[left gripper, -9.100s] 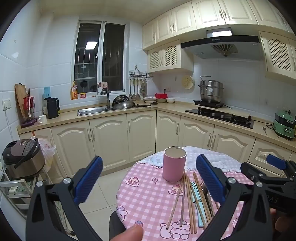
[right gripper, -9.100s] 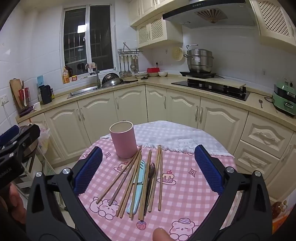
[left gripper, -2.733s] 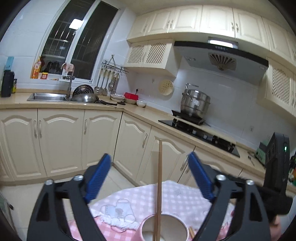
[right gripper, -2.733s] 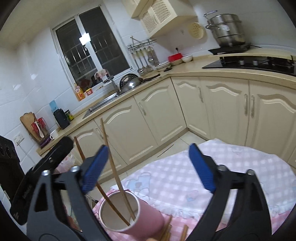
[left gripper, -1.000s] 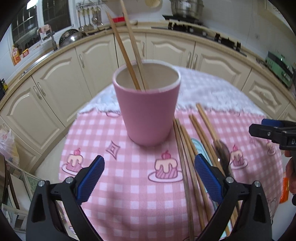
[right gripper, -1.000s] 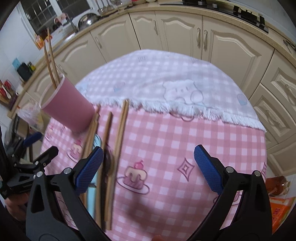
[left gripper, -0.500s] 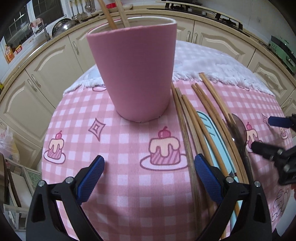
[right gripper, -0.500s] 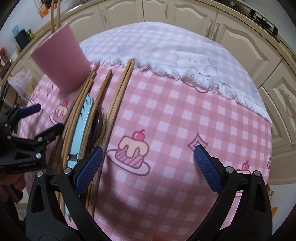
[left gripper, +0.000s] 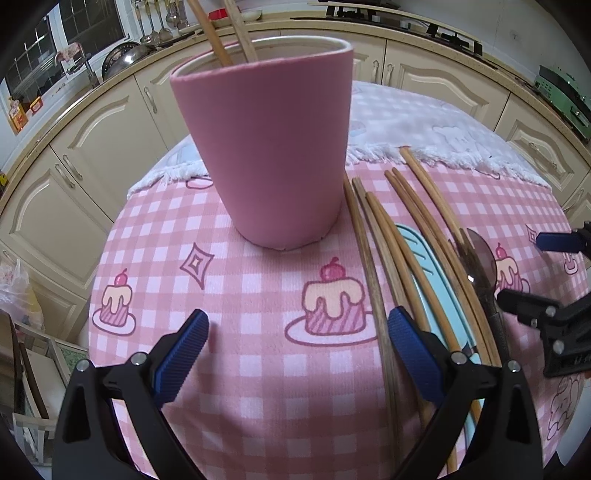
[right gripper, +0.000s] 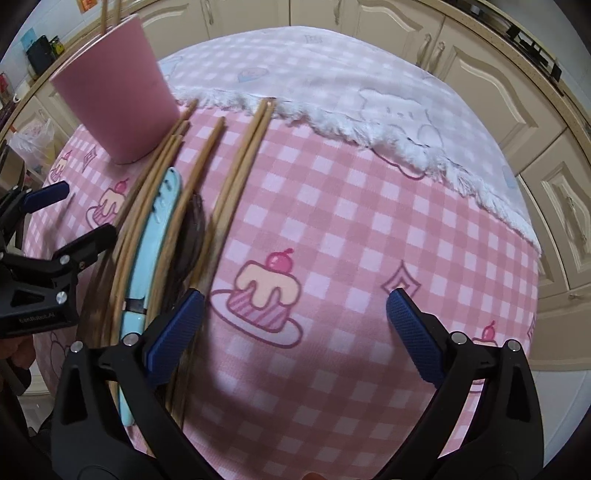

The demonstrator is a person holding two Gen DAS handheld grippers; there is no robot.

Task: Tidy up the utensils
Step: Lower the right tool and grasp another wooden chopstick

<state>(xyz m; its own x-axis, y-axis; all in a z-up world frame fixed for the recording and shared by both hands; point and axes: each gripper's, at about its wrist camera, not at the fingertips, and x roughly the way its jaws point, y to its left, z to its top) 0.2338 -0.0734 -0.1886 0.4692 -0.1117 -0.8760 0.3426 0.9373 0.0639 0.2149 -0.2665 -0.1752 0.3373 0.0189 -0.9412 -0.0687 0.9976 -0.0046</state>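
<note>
A pink cup stands on the pink checked tablecloth with two wooden chopsticks leaning in it. Several wooden chopsticks, a light blue utensil and a dark spoon lie to its right. My left gripper is open and empty, low over the cloth before the cup. My right gripper is open and empty, its left finger beside the chopsticks, the blue utensil and the spoon. The cup also shows in the right wrist view.
The small round table drops off on all sides. A white fringed cloth covers its far part. Cream kitchen cabinets run behind. Each gripper shows in the other's view: the right one, the left one.
Both grippers have come down from above the cup to low over the table. The left one closed in on the cup's base; the right one moved toward the lying utensils.
</note>
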